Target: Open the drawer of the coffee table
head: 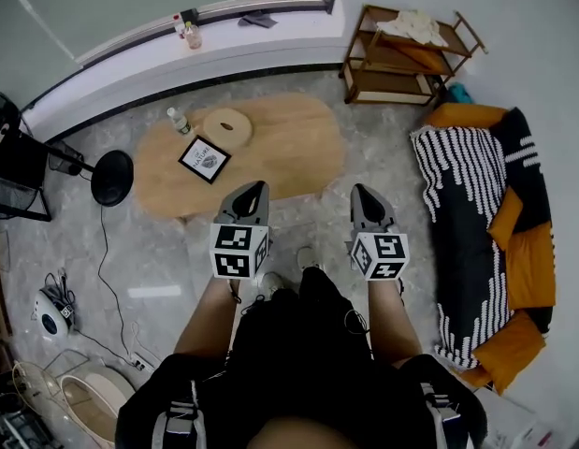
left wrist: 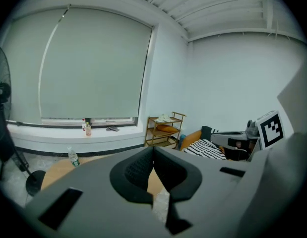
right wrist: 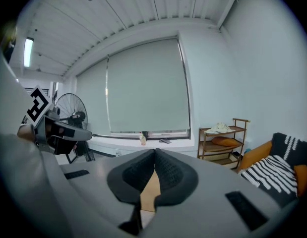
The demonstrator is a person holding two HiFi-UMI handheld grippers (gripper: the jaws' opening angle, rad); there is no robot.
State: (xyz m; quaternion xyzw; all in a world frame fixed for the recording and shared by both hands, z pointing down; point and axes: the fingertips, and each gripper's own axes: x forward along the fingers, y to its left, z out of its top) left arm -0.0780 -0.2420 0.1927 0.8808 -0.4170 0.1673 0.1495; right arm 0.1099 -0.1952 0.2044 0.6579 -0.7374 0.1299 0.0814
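Observation:
The coffee table [head: 270, 152] is a low oval of light wood on the marble floor, straight ahead of me in the head view; its drawer is not visible from above. On it lie a water bottle [head: 178, 120], a round wooden disc [head: 225, 125] and a framed card [head: 204, 158]. My left gripper [head: 260, 185] hovers over the table's near edge, jaws shut and empty. My right gripper [head: 358, 189] hangs just off the table's near right end, also shut with nothing in it. In the left gripper view the tabletop [left wrist: 54, 171] and bottle [left wrist: 73, 157] show beyond the jaws [left wrist: 153, 150].
A sofa with a striped blanket [head: 481, 223] and orange cushions runs along the right. A wooden shelf rack [head: 401, 54] stands at the back right. A fan base [head: 111, 178] and black stand [head: 18, 171] sit left of the table, with cables on the floor.

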